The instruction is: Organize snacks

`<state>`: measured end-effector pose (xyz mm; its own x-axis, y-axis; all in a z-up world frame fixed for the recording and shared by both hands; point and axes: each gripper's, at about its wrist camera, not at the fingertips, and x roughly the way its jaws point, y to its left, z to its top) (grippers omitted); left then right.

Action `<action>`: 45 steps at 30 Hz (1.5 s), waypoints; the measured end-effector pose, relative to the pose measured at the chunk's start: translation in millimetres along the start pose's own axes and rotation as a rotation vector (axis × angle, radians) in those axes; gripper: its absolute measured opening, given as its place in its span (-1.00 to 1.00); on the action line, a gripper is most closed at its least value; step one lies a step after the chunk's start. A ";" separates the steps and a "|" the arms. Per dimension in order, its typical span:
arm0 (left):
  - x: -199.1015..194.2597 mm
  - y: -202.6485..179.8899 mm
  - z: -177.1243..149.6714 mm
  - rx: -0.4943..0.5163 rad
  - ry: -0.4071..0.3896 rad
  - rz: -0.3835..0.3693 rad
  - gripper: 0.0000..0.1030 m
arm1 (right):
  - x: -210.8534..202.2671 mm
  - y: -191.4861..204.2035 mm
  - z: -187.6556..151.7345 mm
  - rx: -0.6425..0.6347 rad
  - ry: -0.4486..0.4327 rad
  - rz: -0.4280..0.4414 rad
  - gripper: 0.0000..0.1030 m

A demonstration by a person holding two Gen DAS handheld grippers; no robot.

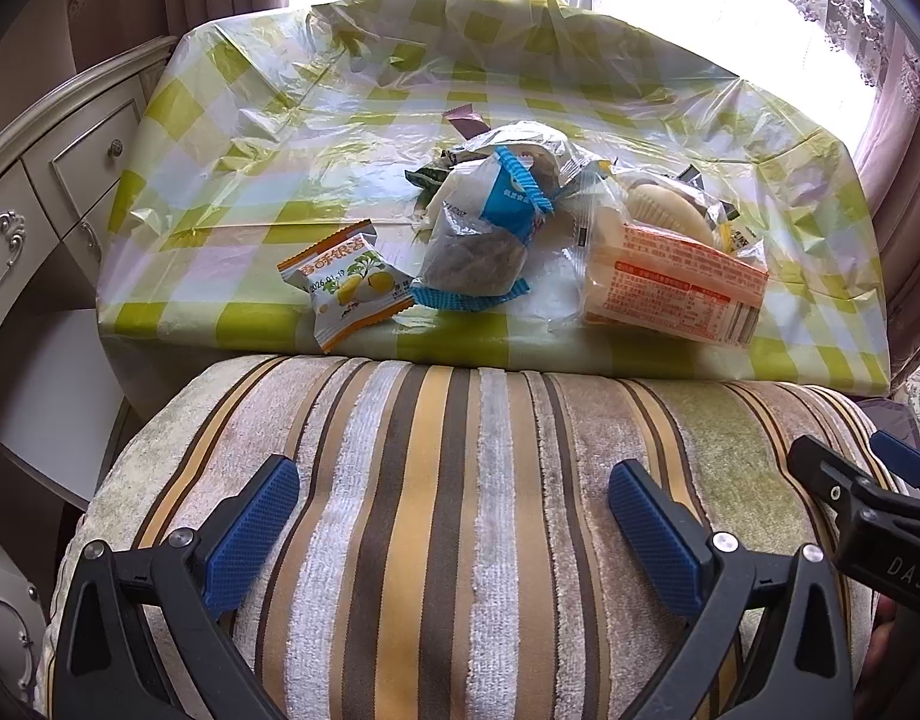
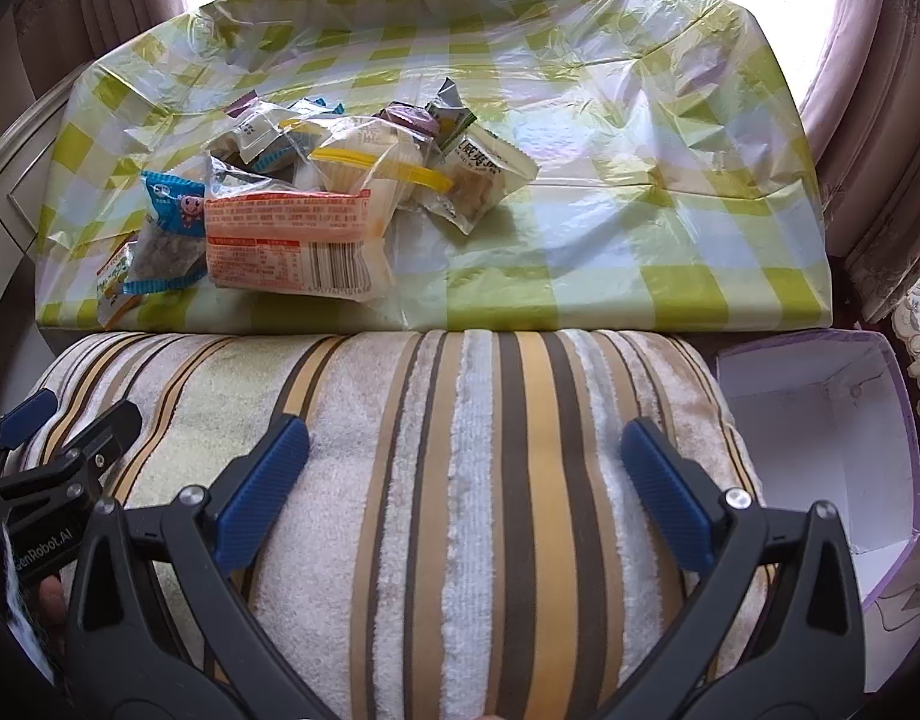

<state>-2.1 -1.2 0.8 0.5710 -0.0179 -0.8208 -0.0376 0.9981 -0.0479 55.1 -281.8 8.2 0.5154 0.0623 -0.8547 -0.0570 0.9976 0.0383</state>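
Note:
A heap of wrapped snacks lies on a table with a green-checked plastic cover. In the left wrist view I see a small orange-edged packet, a blue-edged clear packet and a big orange-labelled bread bag. The right wrist view shows the same bread bag, the blue packet and a green-white packet. My left gripper is open and empty above a striped cushion. My right gripper is open and empty above the same cushion, to the right of the left one.
An open white box with a lilac rim stands low at the right of the cushion. A cream dresser with drawers stands left of the table. Curtains and a bright window are behind.

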 end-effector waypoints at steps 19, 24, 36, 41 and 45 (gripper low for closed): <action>3.7 18.9 64.1 0.025 -0.142 -0.125 0.65 | -14.6 51.2 44.3 -0.271 -0.126 0.129 1.00; 41.9 17.1 96.4 0.060 -0.054 -0.225 0.54 | 2.4 76.0 60.4 -0.433 -0.115 0.172 1.00; 78.1 17.2 97.7 0.028 0.044 -0.319 -0.21 | 59.2 110.0 75.0 -0.574 -0.013 0.192 0.66; 68.3 21.1 96.8 0.011 -0.003 -0.325 -0.24 | 63.4 107.1 76.0 -0.551 -0.016 0.212 0.51; 58.5 19.0 96.3 0.018 -0.043 -0.330 -0.25 | 57.5 100.2 75.8 -0.511 -0.029 0.239 0.35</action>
<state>109.6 22.3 6.7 0.5838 -0.3381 -0.7381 0.1690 0.9398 -0.2968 143.9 -176.0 2.1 0.4603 0.2933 -0.8379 -0.5783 0.8152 -0.0324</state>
